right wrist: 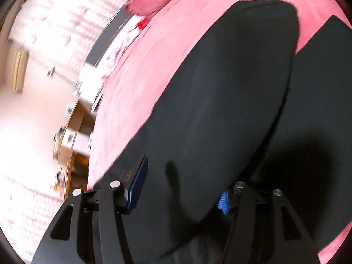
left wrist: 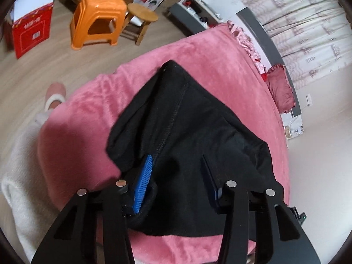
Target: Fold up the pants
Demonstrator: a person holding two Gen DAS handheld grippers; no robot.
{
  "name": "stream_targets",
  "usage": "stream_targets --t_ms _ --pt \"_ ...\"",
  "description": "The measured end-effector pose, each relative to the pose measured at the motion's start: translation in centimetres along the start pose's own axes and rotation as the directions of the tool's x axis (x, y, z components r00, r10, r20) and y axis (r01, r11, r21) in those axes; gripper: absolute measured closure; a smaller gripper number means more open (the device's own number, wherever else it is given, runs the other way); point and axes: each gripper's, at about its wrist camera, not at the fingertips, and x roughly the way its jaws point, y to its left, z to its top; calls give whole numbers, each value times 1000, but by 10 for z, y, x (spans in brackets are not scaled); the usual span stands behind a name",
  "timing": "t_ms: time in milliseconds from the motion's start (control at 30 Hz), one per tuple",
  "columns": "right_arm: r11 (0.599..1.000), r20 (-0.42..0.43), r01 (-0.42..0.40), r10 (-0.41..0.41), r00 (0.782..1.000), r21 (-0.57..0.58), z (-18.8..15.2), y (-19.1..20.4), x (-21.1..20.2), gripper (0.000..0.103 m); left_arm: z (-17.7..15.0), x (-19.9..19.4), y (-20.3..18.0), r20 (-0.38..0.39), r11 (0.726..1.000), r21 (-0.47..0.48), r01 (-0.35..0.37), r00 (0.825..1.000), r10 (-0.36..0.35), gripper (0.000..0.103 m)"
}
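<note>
Black pants [left wrist: 198, 114] lie spread on a pink blanket [left wrist: 88, 121] that covers a bed. My left gripper [left wrist: 177, 157] is low over the near end of the pants. Its blue pads [left wrist: 143, 182] stand apart with black cloth between them, and the ribbed face of one pad is bare. In the right wrist view, which is blurred, the pants [right wrist: 220, 88] show two overlapping layers on the blanket [right wrist: 165, 55]. My right gripper [right wrist: 183, 176] is open over the cloth. One of its pads [right wrist: 223, 202] is partly hidden under a fold.
An orange plastic stool [left wrist: 99, 19], a small wooden stool [left wrist: 143, 17] and a red box [left wrist: 30, 33] stand on the floor beyond the bed. A pink slipper [left wrist: 55, 94] is by the bed's edge. A red cushion [left wrist: 280, 88] lies near the grey headboard [left wrist: 264, 37].
</note>
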Motion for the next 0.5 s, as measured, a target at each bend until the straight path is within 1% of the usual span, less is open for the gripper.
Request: stream_targets --t_ms 100,233,267,300,367,433,467,500 --pt "999 27 21 -22 999 46 25 -13 2 48 -3 -11 0 8 1000 17 -20 1000 20 57" --pt "998 42 38 -40 998 51 48 -17 8 49 -4 -17 1 -6 999 19 -35 999 35 57" --pt "997 50 48 -51 997 62 54 -19 9 49 -4 -19 2 -2 999 9 -37 999 37 53" --pt "996 58 55 -60 997 73 59 -21 9 49 -5 -22 5 -5 998 -15 -55 998 55 36" --pt "994 75 74 -80 994 86 66 -20 13 49 -9 -24 10 2 999 -43 -24 1000 24 35" --pt "991 86 90 -98 991 101 77 -28 8 50 -11 -24 9 1 999 -22 -28 1000 28 35" --pt "990 90 89 -100 991 113 81 -31 8 52 -12 -22 6 -3 999 -6 -34 999 34 35" --pt "988 96 86 -99 990 127 85 -35 7 65 -13 -19 2 -14 999 15 -34 999 34 38"
